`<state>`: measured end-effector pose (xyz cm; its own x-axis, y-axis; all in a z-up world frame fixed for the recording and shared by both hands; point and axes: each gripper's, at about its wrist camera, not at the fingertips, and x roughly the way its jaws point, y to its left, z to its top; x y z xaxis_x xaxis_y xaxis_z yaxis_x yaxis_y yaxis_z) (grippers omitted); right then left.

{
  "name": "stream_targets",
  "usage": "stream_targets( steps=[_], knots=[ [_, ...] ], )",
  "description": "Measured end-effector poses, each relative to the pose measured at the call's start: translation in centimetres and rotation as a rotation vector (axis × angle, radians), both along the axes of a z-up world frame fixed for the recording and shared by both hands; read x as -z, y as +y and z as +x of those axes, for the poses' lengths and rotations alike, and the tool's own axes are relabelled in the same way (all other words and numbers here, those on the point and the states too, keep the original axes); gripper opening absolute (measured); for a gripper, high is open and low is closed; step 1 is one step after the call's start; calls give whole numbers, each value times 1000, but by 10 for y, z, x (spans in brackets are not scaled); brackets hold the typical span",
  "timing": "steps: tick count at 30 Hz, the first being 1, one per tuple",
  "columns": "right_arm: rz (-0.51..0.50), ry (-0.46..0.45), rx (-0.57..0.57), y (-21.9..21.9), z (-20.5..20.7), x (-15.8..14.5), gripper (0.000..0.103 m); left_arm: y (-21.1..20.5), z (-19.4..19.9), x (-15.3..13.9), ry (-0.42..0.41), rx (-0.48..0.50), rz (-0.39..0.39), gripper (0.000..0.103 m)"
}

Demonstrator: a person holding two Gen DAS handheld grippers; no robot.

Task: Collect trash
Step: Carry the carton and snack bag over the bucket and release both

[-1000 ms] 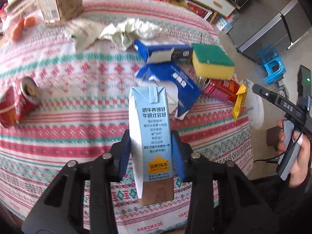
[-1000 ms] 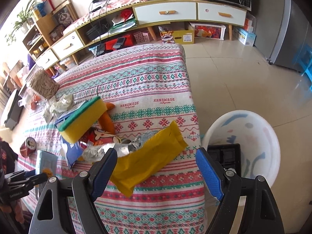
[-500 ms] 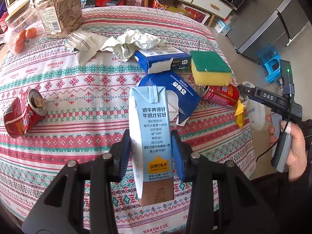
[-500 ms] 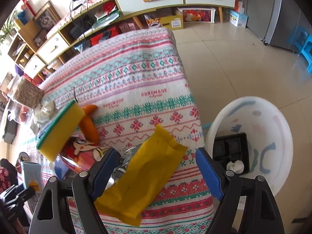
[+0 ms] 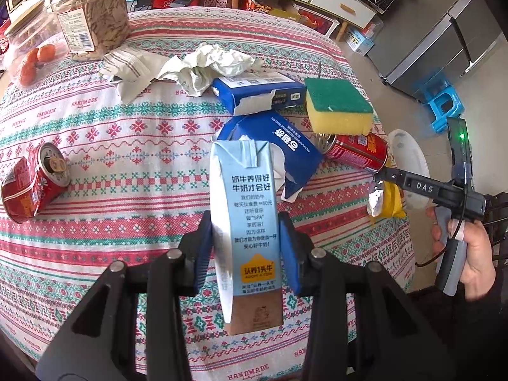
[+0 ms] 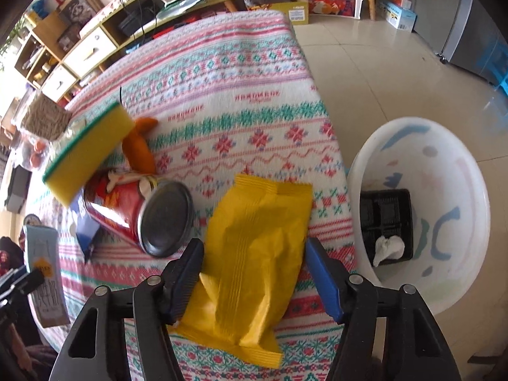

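Note:
My left gripper (image 5: pixel 246 244) is shut on a light blue milk carton (image 5: pixel 250 197), held upright above the patterned tablecloth (image 5: pixel 127 127). A yellow snack wrapper (image 6: pixel 257 222) lies near the table's right edge. My right gripper (image 6: pixel 254 263) is down over it and its jaws are closing with the wrapper between them. The left pad is at the wrapper's edge and the right pad stands a little off it. In the left wrist view the same wrapper (image 5: pixel 392 200) shows under a hand-held gripper finger (image 5: pixel 381 174). A white bin (image 6: pixel 444 146) stands on the floor beside the table.
A red can (image 6: pixel 127 209), a yellow-green sponge (image 6: pixel 89 155) and an orange object (image 6: pixel 139 149) lie left of the wrapper. Torn blue boxes (image 5: pixel 260 92), crumpled paper (image 5: pixel 209 63), a crushed red can (image 5: pixel 28 184) and jars (image 5: pixel 92 9) sit further back. A black tray (image 6: pixel 385 219) lies in the bin.
My right gripper has sunk toward the yellow wrapper and its jaws have narrowed around it. The left gripper still holds the carton in the same place.

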<state>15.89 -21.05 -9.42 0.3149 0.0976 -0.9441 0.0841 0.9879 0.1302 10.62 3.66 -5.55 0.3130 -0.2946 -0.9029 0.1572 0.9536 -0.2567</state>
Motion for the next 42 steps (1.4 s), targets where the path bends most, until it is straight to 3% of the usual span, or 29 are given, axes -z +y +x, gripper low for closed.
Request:
stream_targets(
  steps=[6,18,30,42],
  knots=[
    [8,-1,-21,-2,-6,-3,53,-3,-3,-1,-8,-1,-3,41],
    [-52,-98,-18,-17,-23,-32,51,-32,-4,-22,-67,50,-32,41],
    [-59,-152,99,-93,-46,-50,51,-108,5,-32,-112,173,-37,41],
    [-68,-143,261,-181,-62,-51,51,-198,16,-30,-127,311,-45,41]
  ],
)
